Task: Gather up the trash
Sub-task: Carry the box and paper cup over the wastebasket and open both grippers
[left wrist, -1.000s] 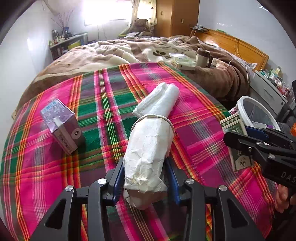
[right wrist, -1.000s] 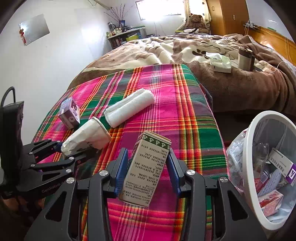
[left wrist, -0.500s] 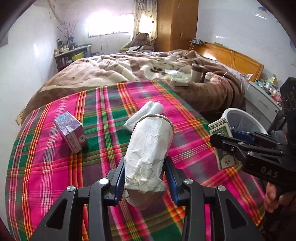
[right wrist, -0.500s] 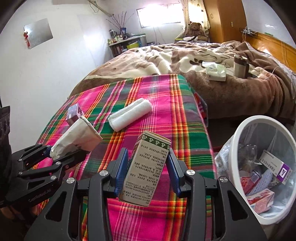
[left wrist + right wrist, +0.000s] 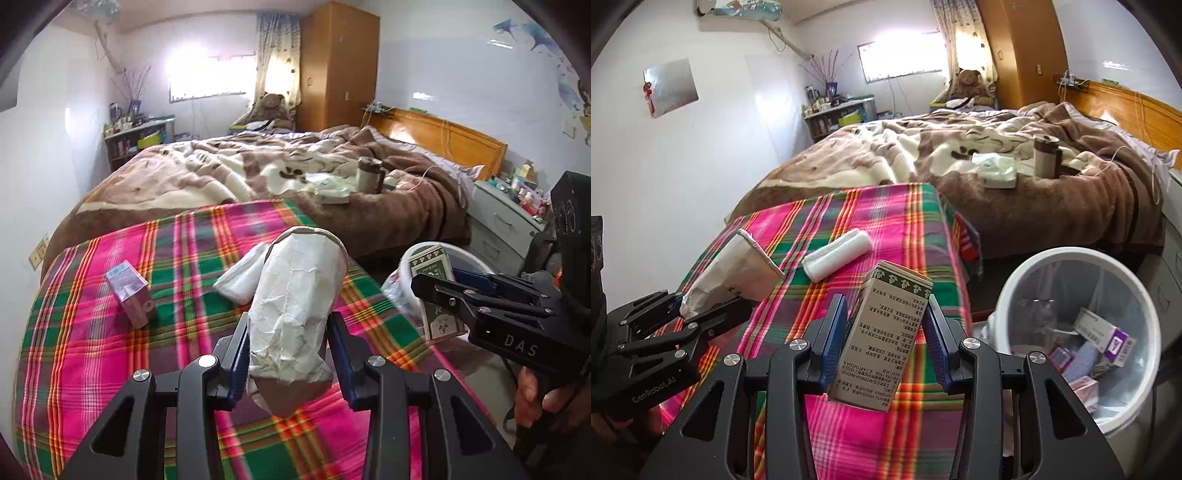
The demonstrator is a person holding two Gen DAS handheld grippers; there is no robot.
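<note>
Crumpled white paper, a squashed cup (image 5: 295, 295), fills the middle of the left wrist view, pinched between the jaws of the left gripper (image 5: 288, 354), which are closed on its narrow end and hold it clear above the plaid cloth (image 5: 92, 350). At the bottom centre of the right wrist view the right gripper (image 5: 886, 343) has its jaws closed on a green-topped carton (image 5: 886, 332), held upright and slightly tilted, just left of the bin (image 5: 1012, 291) that takes up the lower right. That bin already has several small boxes lying in it, so part of the collecting looks done, and two more pieces are in hand but not yet over the rim. Left on the cloth are a purple box (image 5: 129, 291) at the left of the left wrist view and a rolled white towel (image 5: 836, 258) near the middle of the right wrist view; whether the towel counts as trash I cannot tell. By my judgement the task is past its midpoint: both held items need dropping in the bin, then at least the purple box wants fetching.
</note>
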